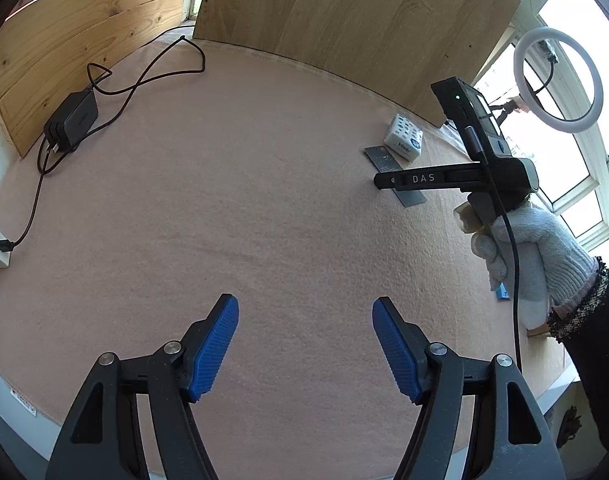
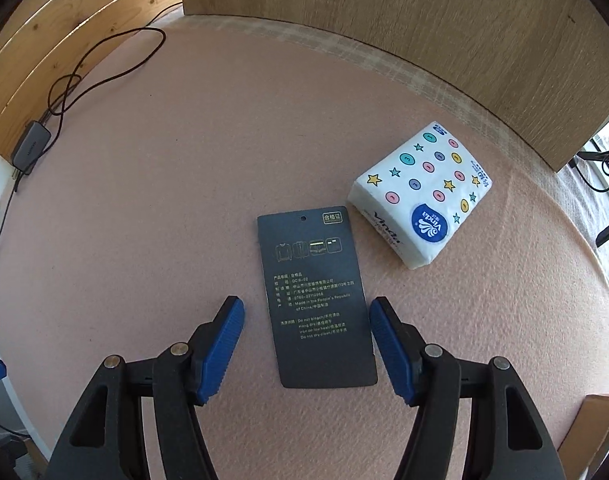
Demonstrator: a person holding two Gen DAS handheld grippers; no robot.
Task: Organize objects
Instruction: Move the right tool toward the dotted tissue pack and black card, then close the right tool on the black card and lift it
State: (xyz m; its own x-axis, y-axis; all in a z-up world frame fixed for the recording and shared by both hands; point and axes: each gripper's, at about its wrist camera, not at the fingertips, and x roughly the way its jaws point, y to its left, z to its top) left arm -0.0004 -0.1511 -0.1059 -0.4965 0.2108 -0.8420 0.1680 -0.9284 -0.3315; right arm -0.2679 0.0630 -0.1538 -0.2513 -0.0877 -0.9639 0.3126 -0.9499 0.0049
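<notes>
1. Right gripper [image 2: 306, 344] hung with its fingers spread wide – empty, the dark card [image 2: 316, 296] flat on the pink mat [image 2: 144, 220] between them.
2. Tissue pack [image 2: 420, 196] lay just beside the card.
3. Left gripper [image 1: 305, 346] was released too, over bare mat.

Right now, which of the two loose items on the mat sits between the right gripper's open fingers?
The dark hang tag, lying flat between the right gripper fingers. The tissue pack lies beyond, to the right.

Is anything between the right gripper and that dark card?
Nothing visible. The right gripper is open, with the dark card lying flat between its fingers. The tissue pack sits clear, beyond and right of the card.
</notes>
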